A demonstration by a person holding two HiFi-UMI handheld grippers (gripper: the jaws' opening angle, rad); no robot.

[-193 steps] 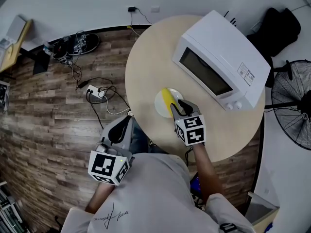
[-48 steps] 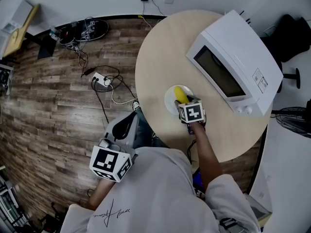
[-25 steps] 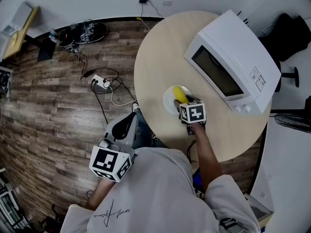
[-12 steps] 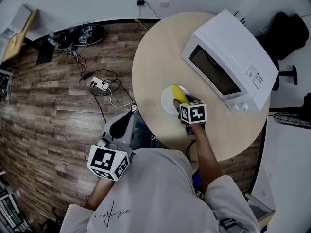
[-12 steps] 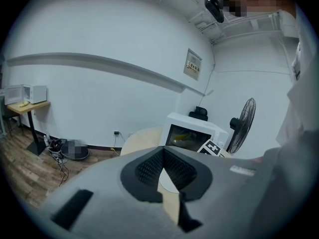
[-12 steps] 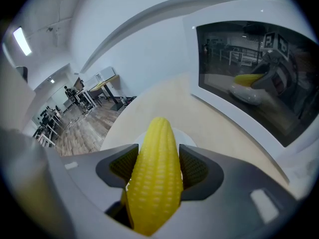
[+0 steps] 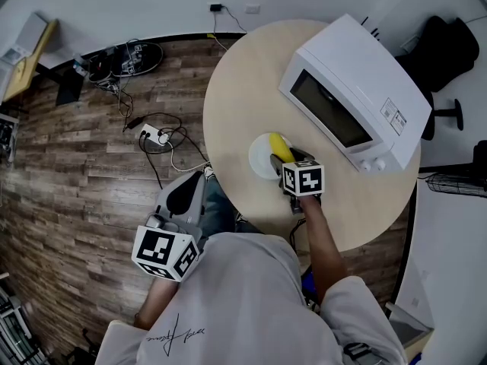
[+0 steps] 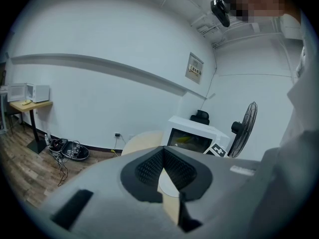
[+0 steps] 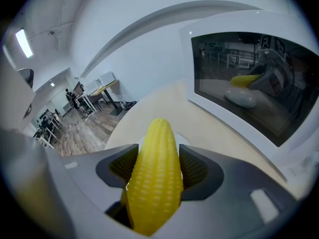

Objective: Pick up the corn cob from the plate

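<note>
The yellow corn cob (image 9: 154, 173) sits between the pads of my right gripper (image 9: 158, 167), which is shut on it, tip pointing away toward the microwave. In the head view the corn cob (image 7: 279, 146) lies over the white plate (image 7: 258, 160) on the round table, with the right gripper (image 7: 284, 158) at its near end. I cannot tell whether the cob touches the plate. My left gripper (image 7: 185, 196) hangs off the table's left side above the floor, shut and holding nothing.
A white microwave (image 7: 350, 97) with its door shut stands on the beige round table (image 7: 236, 90), just right of the plate. A power strip with cables (image 7: 152, 135) lies on the wood floor. A fan (image 8: 244, 128) stands beyond the table.
Earlier the right gripper was open at the plate's near edge; it has since gone in and shut on the corn cob. Over the last second it has hardly moved. The left gripper drifted slightly left.
</note>
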